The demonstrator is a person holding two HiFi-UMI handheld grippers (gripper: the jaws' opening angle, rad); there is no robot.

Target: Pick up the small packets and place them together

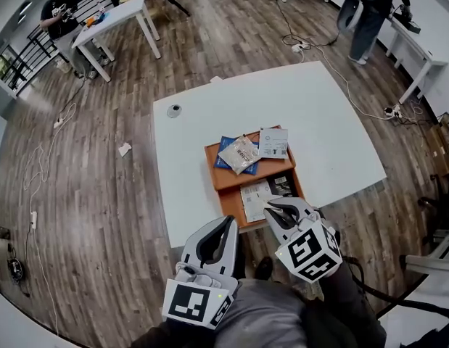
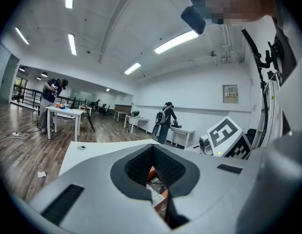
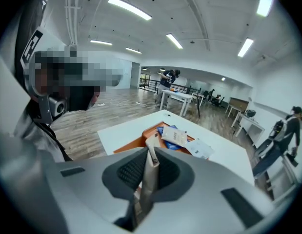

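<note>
Currently the right gripper [image 1: 268,206] is clamped on a thin beige paper packet [image 3: 151,172], which stands edge-on between its pads and sticks up past the jaw tips; the gripper hangs over the near compartment of the orange-brown wooden tray [image 1: 209,167] on the white tabletop [image 1: 333,122]. The left gripper [image 1: 230,223] is just beside it at the tabletop's near edge, its jaws closed tip to tip with nothing between them. In the tray's near compartment lie a white printed packet [image 1: 254,196] and a dark packet [image 1: 283,184]. The far compartment holds a blue packet [image 1: 225,149] with a tan packet [image 1: 239,154] lying partly on top of it, and a white packet [image 1: 273,143] beside them at the right. A small round grey object [image 1: 174,110] sits apart near the tabletop's far left corner.
</note>
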